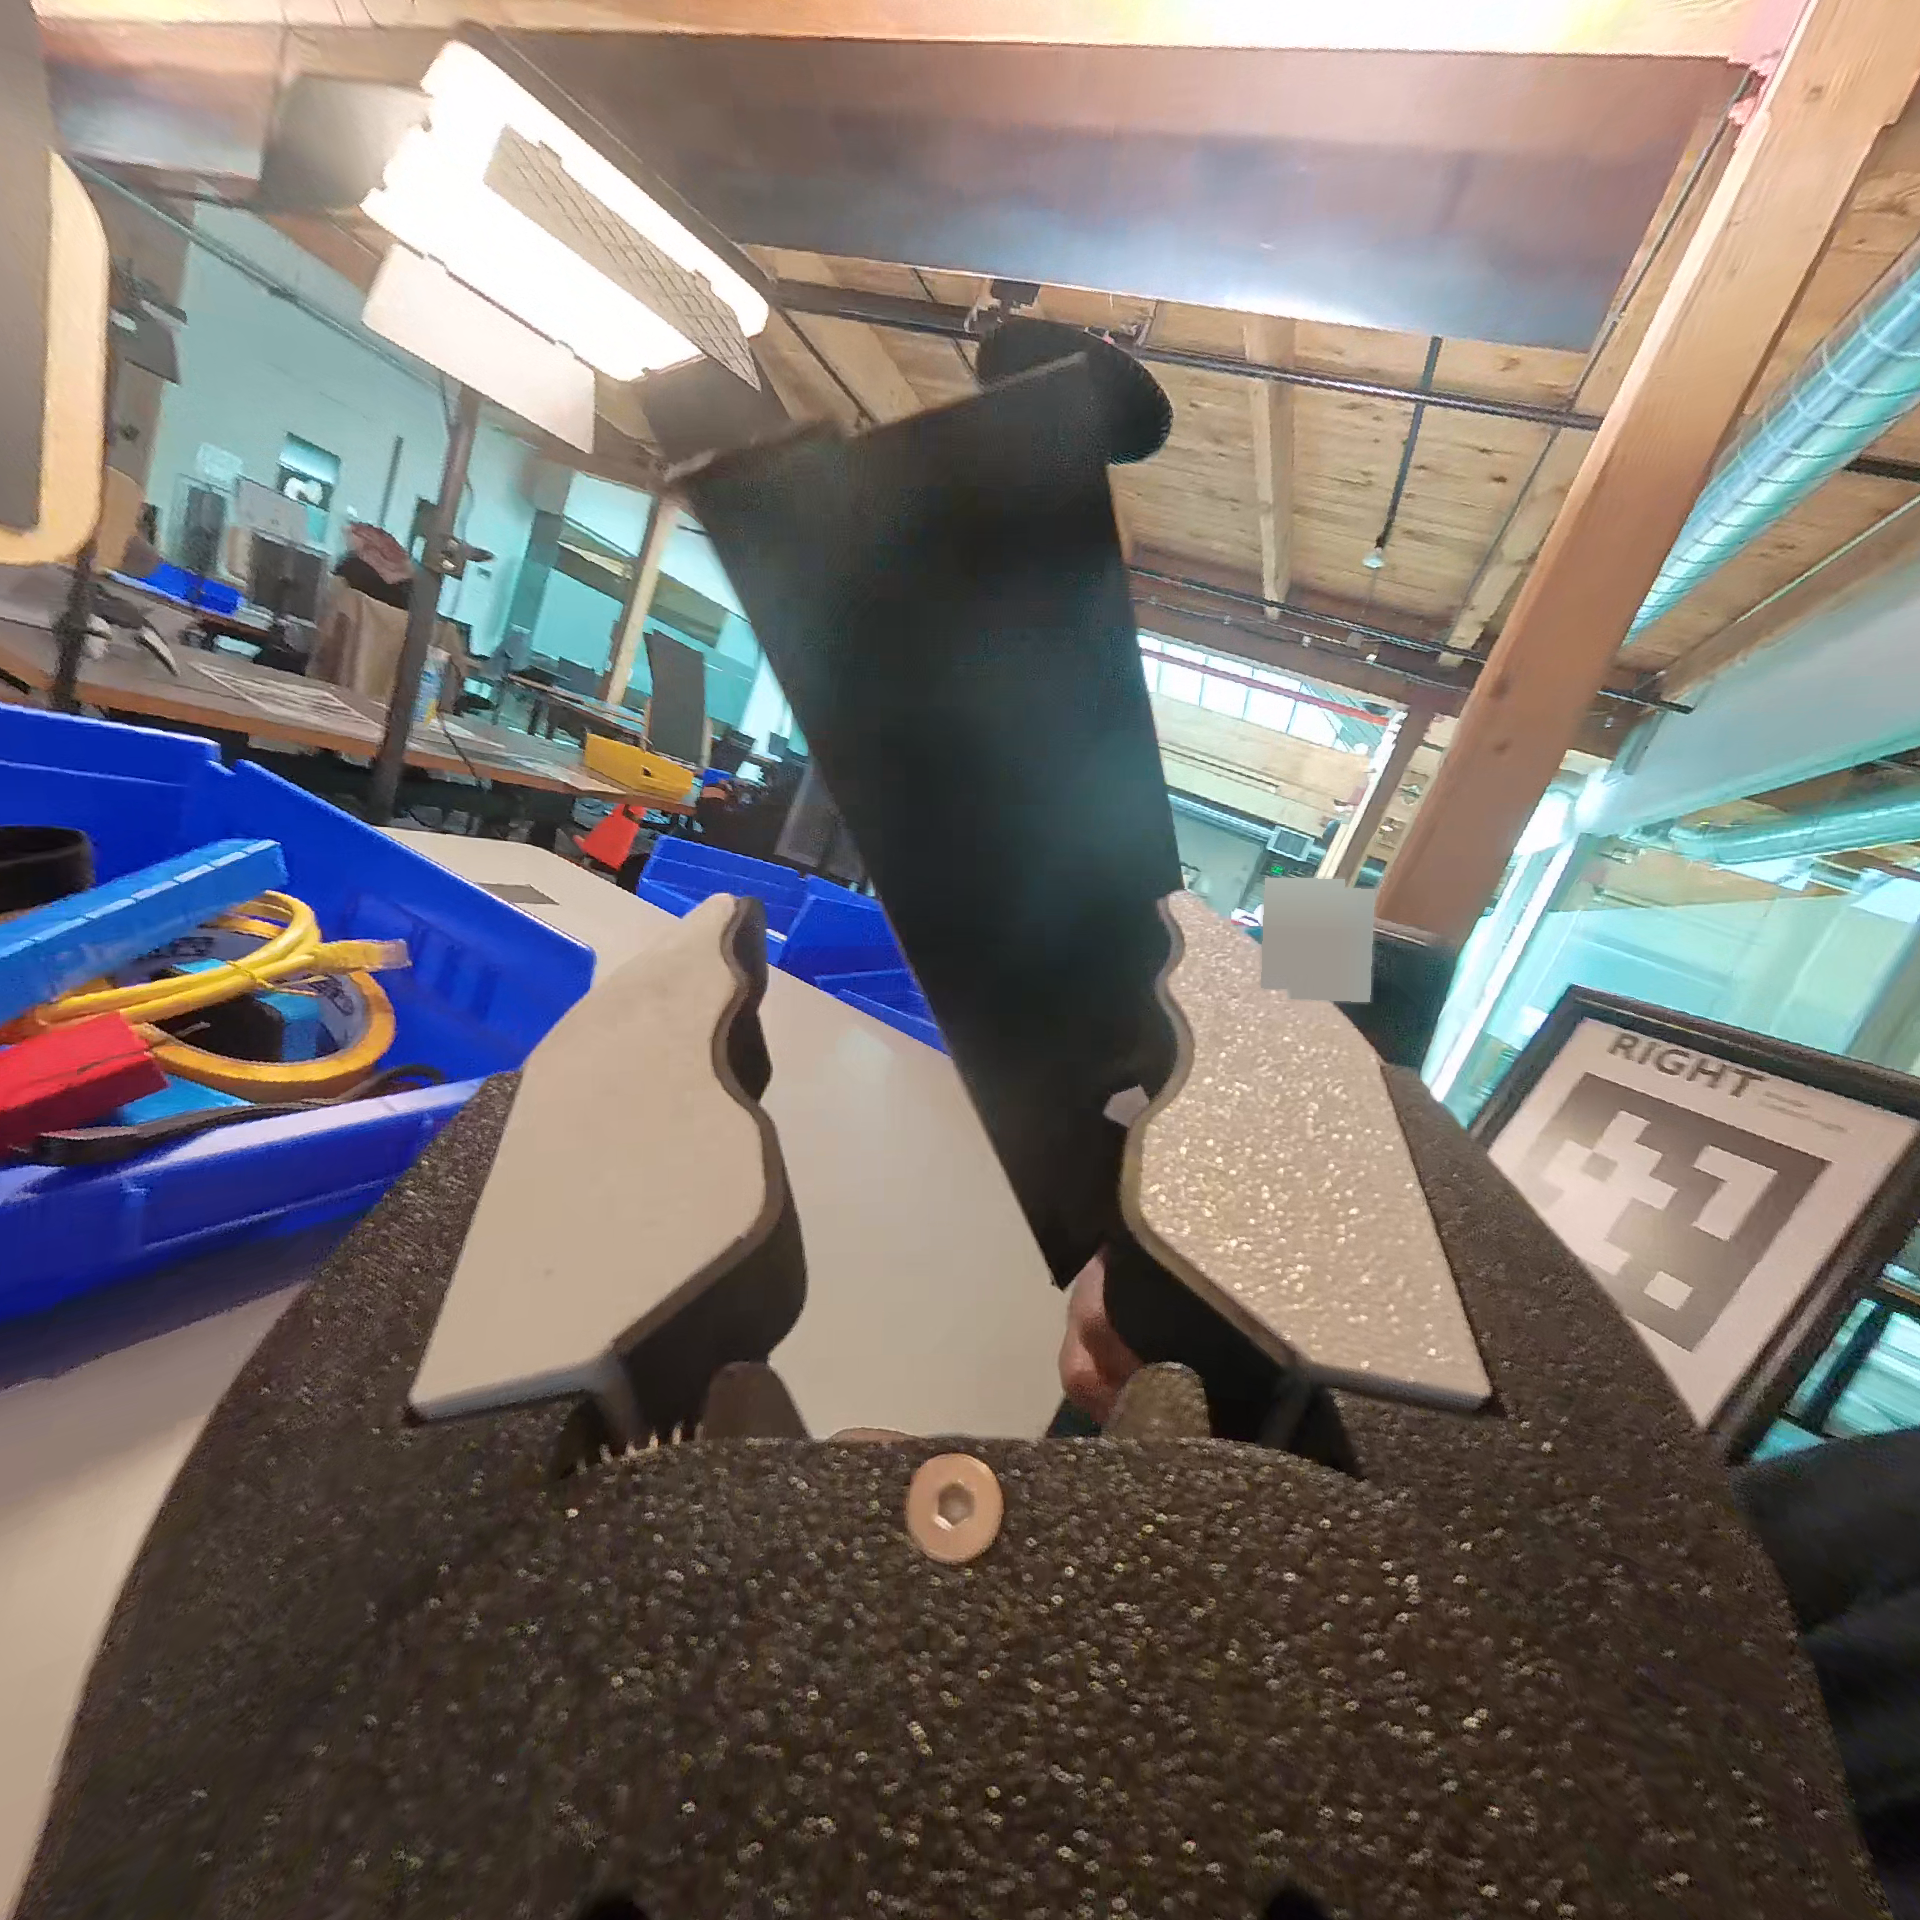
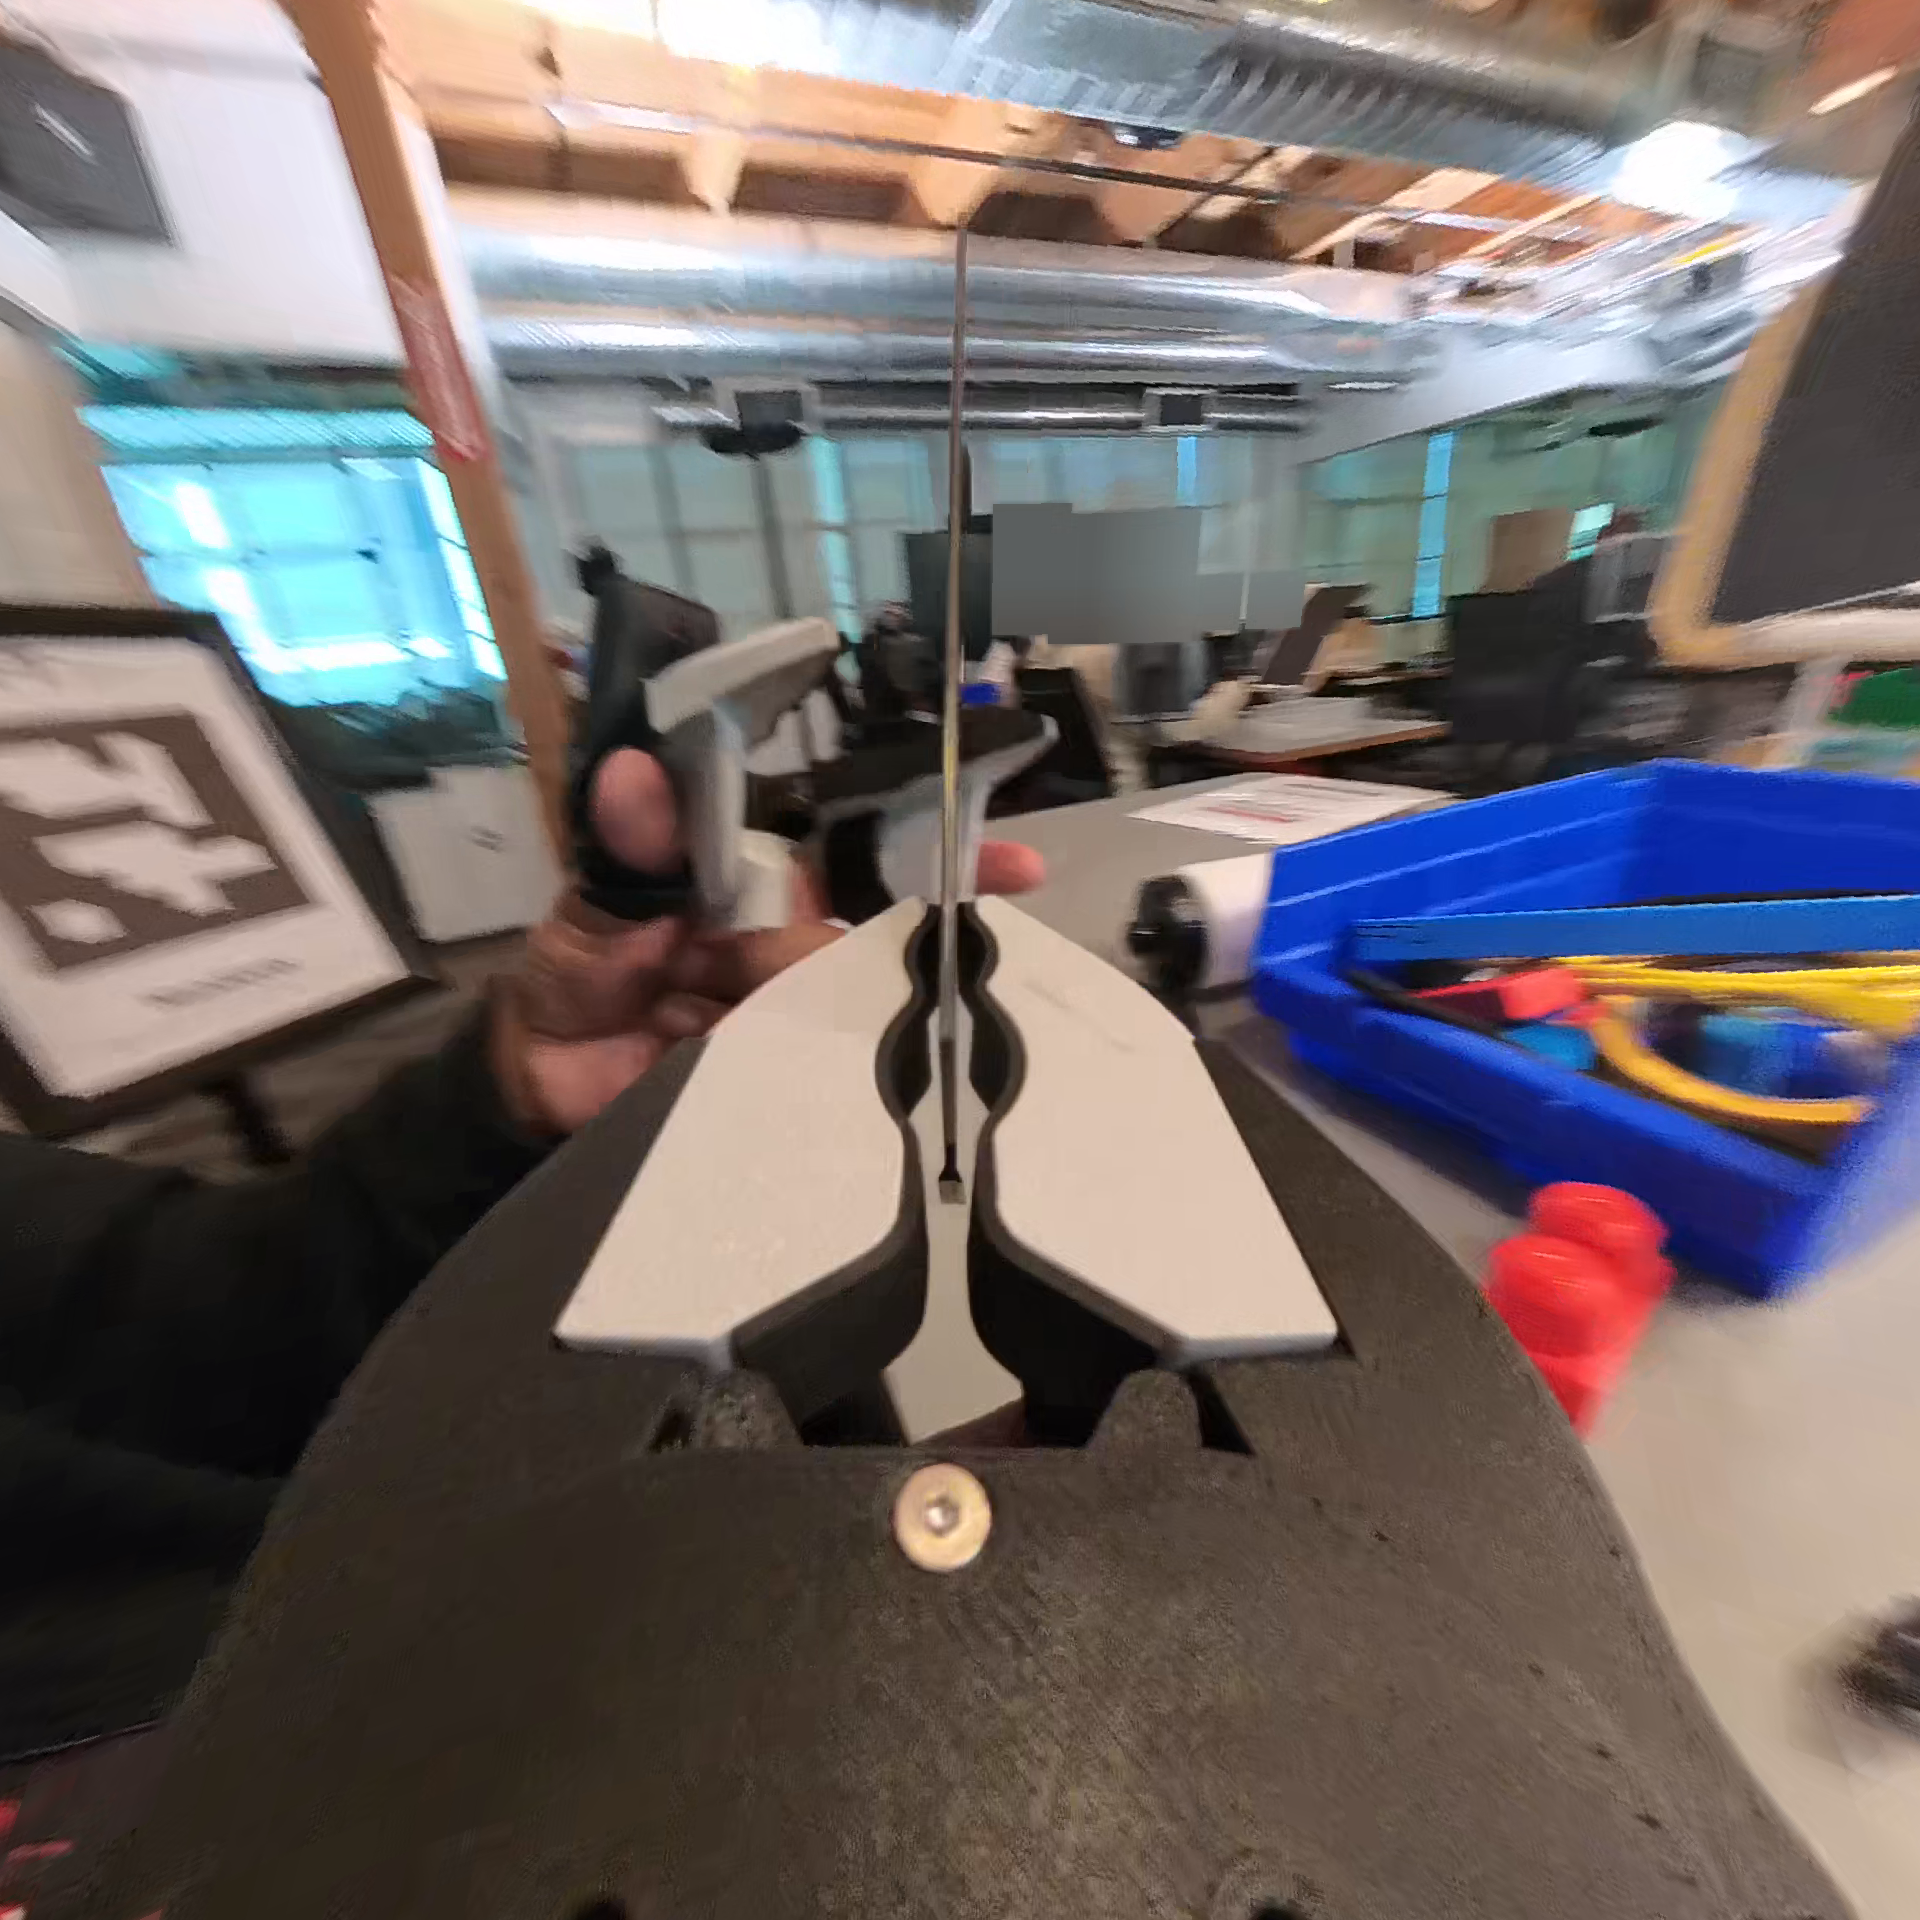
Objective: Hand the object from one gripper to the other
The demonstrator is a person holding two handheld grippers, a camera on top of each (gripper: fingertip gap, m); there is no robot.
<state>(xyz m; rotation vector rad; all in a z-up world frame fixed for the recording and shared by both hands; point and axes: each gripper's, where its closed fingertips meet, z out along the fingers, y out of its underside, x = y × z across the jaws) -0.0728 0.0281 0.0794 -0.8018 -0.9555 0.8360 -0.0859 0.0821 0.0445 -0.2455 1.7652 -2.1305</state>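
Blue bin point(image 1: 312, 1039) sits to the left of the left gripper point(image 1: 961, 956), on a grey table point(image 1: 904, 1247). Inside it: a yellow cable point(image 1: 260, 956), a tape roll point(image 1: 312, 1049), a blue bar point(image 1: 135, 914) & a red block point(image 1: 73, 1070). More blue bins point(image 1: 821, 925) sit farther out, just past the fingertips.

In the right wrist view the same blue bin point(image 2: 1538, 1122) is to the right of the right gripper point(image 2: 951, 914), w/ the yellow cable point(image 2: 1714, 987) & blue bar point(image 2: 1621, 930) in it. Red caps point(image 2: 1579, 1278) sit just beside the bin, near the right gripper's body.

Left gripper is spread wide. A flat black sheet point(image 1: 966, 779) stands up between its fingers, tilted, touching the right finger point(image 1: 1288, 1174) but apart from the left one.

Right gripper is pressed together on the black sheet point(image 2: 954, 623), seen edge-on as a thin line going straight up from the tips. View is blurry.

Past the right gripper's tips & a bit left, a hand point(image 2: 644, 935) holds the left gripper point(image 2: 883, 717), fingers apart. A framed black & white marker card point(image 2: 156, 862) stands far left.
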